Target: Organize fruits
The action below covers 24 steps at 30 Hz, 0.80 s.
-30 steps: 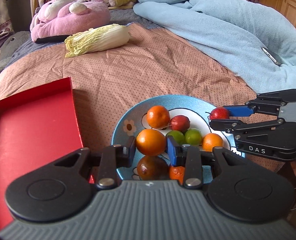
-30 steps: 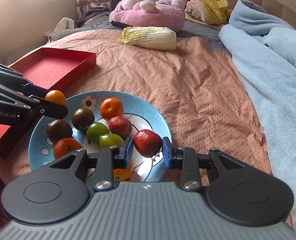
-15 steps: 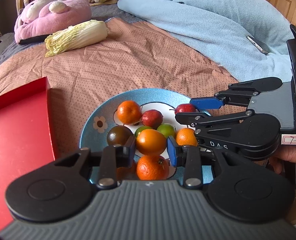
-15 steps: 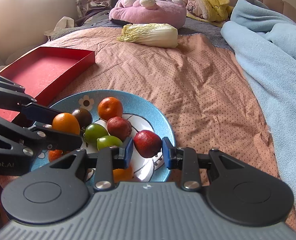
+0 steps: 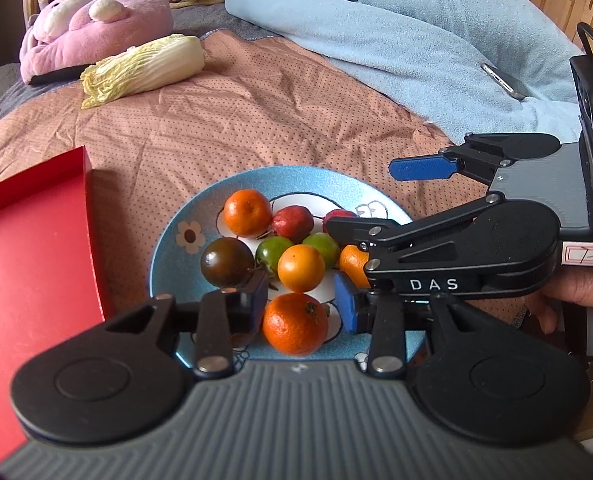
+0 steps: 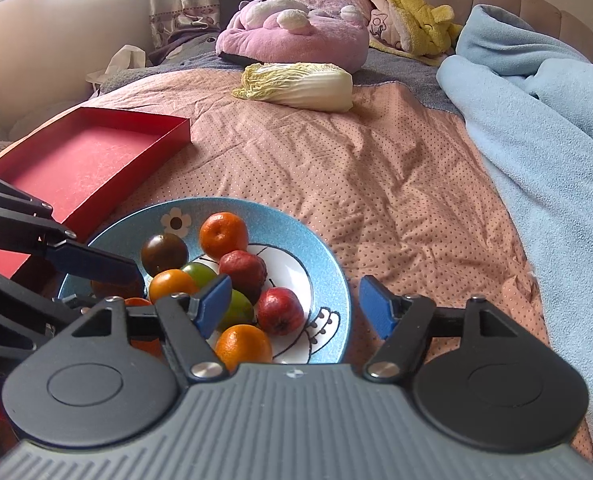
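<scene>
Sitting loose on blue plate (image 6: 328,256): small orange fruit (image 5: 301,268), red fruit (image 6: 278,310), among other fruit. Left gripper (image 5: 301,300) jaws parted, nothing clamped, orange fruit just beyond tips. Right gripper (image 6: 294,306) jaws wide apart, empty, over plate rim. Likely drop-off step finished. Next probably: back both off, pick next fruit. Red tray (image 6: 84,160) beside plate.

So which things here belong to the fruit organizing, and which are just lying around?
Job:
blue plate
fruits
red tray
left tongs
right tongs

Lying about:
cabbage
pink plush
blue blanket
phone
</scene>
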Motion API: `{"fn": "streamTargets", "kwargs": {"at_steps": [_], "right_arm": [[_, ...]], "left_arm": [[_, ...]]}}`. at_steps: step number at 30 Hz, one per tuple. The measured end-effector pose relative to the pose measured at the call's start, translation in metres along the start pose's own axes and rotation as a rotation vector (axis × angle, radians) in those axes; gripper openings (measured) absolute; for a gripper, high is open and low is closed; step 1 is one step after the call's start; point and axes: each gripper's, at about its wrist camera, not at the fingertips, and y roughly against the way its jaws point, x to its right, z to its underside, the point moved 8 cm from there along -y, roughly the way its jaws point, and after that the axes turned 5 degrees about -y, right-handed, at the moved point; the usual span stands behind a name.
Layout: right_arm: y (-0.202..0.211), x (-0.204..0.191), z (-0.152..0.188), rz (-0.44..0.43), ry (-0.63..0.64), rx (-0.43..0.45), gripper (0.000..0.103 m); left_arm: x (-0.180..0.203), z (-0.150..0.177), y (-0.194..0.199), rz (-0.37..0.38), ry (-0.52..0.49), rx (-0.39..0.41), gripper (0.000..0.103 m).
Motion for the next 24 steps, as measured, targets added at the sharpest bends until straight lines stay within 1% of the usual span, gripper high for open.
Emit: {"fn": "streamTargets", "kwargs": {"at_steps": [1, 3, 7, 10, 11, 13, 14, 15, 19, 22, 24], "right_arm": [[0.002, 0.001, -0.001, 0.001, -0.005, 0.007, 0.087], [0.006, 0.003, -0.002, -0.003, -0.022, 0.016, 0.090], [0.012, 0.003, -0.004, -0.003, -0.043, 0.031, 0.099], [0.015, 0.002, -0.005, -0.003, -0.058, 0.037, 0.102], [0.016, 0.001, -0.005, -0.005, -0.061, 0.038, 0.102], [0.019, -0.002, -0.005, -0.009, -0.060, 0.039, 0.103], [0.020, -0.004, -0.005, -0.009, -0.056, 0.040, 0.103], [0.023, -0.005, -0.005, -0.009, -0.053, 0.042, 0.103], [0.038, -0.011, -0.007, -0.028, -0.055, 0.059, 0.103], [0.050, -0.011, -0.007, -0.046, -0.076, 0.065, 0.103], [0.057, -0.011, -0.005, -0.054, -0.092, 0.061, 0.103]], "left_arm": [[0.000, 0.002, 0.001, 0.002, 0.000, 0.000, 0.044], [0.000, 0.004, 0.004, 0.007, -0.005, 0.007, 0.053], [0.003, 0.010, 0.010, 0.021, -0.009, 0.019, 0.053], [0.008, 0.013, 0.015, 0.029, -0.015, 0.024, 0.053], [0.009, 0.014, 0.016, 0.027, -0.022, 0.024, 0.054], [0.012, 0.017, 0.021, 0.016, -0.036, 0.029, 0.061], [0.013, 0.017, 0.023, 0.007, -0.038, 0.033, 0.066], [0.013, 0.018, 0.026, -0.003, -0.037, 0.038, 0.068], [0.010, 0.022, 0.038, -0.019, -0.017, 0.046, 0.069], [0.007, 0.026, 0.046, -0.049, -0.016, 0.048, 0.072], [0.004, 0.028, 0.051, -0.056, -0.011, 0.050, 0.074]]}}
